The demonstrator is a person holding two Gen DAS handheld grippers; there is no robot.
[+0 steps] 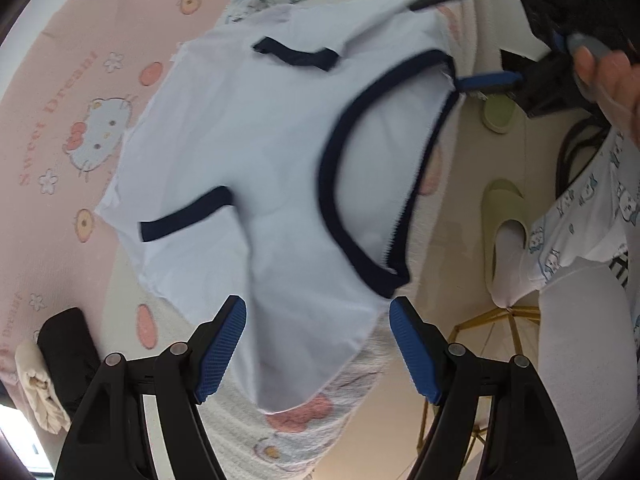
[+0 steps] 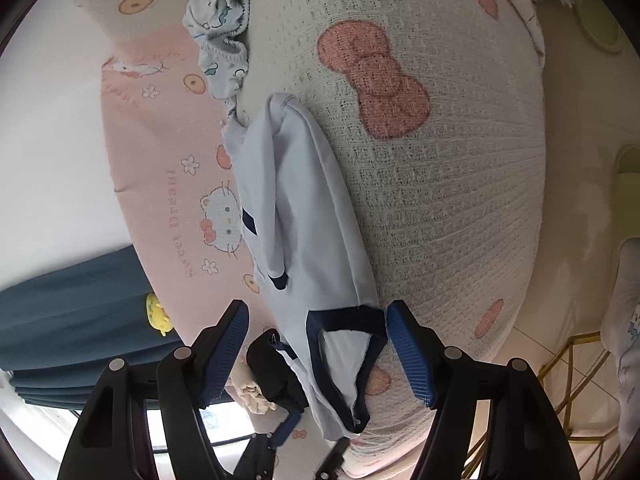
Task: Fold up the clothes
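Lying rumpled, a pale-blue shirt (image 1: 256,152) with navy trim; both hand-held grippers gape wide.

Matt smooth cloth shirt (image 1: 260,152) w/ navy trim, coarse waffle-weave bedspread (image 2: 460,208), ribbed blue gripper pads (image 1: 222,350) at 6 o'clock.

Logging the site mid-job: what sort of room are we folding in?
Most likely a bedroom in a home. The light blue navy-trimmed shirt lies on a bed with a pink cartoon-cat sheet; pale green slippers sit on the floor, and dark blue curtains hang nearby.
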